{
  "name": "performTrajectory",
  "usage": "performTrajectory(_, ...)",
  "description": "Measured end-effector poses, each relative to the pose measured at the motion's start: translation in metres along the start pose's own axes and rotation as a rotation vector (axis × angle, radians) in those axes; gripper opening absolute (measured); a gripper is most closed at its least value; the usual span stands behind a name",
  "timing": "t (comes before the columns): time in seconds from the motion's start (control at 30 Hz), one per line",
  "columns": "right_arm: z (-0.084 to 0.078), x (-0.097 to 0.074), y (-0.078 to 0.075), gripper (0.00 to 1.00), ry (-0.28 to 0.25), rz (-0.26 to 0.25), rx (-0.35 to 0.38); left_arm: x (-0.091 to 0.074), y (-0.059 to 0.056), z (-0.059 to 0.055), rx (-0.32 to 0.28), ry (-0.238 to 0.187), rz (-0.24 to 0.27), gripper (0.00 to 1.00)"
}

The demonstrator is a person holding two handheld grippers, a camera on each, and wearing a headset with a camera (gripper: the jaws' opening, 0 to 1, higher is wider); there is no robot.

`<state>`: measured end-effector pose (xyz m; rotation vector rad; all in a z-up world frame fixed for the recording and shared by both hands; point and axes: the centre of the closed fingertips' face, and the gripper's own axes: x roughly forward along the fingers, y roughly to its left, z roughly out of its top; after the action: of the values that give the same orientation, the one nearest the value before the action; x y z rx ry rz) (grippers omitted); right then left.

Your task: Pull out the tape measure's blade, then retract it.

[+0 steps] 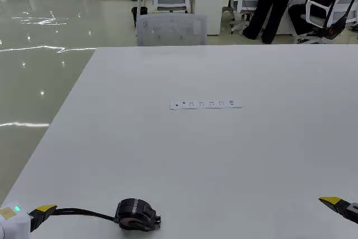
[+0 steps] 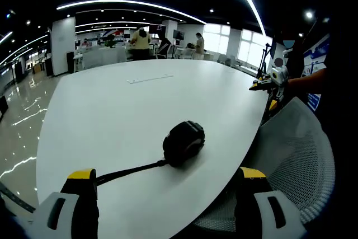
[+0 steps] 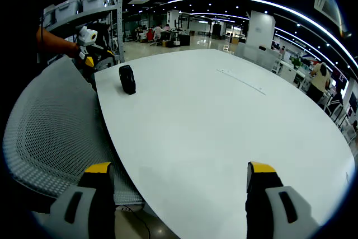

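My left claw (image 2: 166,176) stands wide open with nothing between its jaws. My right claw (image 3: 182,173) is just as wide and just as empty, low at the right of the head view. The black round tape measure (image 1: 137,215) sits on the white bench (image 1: 224,155) at the bottom of the head view, left of centre and close to the near edge, its blade not yet drawn. Its thin black strap (image 2: 130,170) trails to the tip of one jaw of my left claw (touching or merely beside, I cannot tell). I judge the risks as these: the rounded case may squirm out of a flat pinch, and a snag on the strap could drag it over the edge. The blade's hook is too small to make out, so a grab could miss, and a released blade may whip back hard.
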<state>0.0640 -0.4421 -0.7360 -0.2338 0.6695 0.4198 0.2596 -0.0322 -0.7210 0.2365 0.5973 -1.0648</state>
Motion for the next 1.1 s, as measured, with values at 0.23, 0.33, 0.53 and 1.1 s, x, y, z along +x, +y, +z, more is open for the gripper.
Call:
performTrajectory(0.23,0.0,0.001,-0.002,1.0,-0.003,0.001,-0.015,0.001,-0.002,-0.002,-0.023,0.008,-0.001,1.0)
performTrajectory(0.33,0.002,0.002,-0.004,1.0,-0.007,-0.004,-0.015,0.002,-0.001,-0.004,-0.026,0.022,0.008,1.0)
performTrajectory(0.53,0.002,0.004,-0.003,1.0,-0.009,0.001,-0.021,0.0,0.004,0.003,-0.043,-0.019,0.032,1.0)
performTrajectory(1.1,0.001,0.002,-0.009,1.0,-0.012,-0.039,-0.035,0.004,0.014,0.013,0.019,-0.024,0.073,1.0)
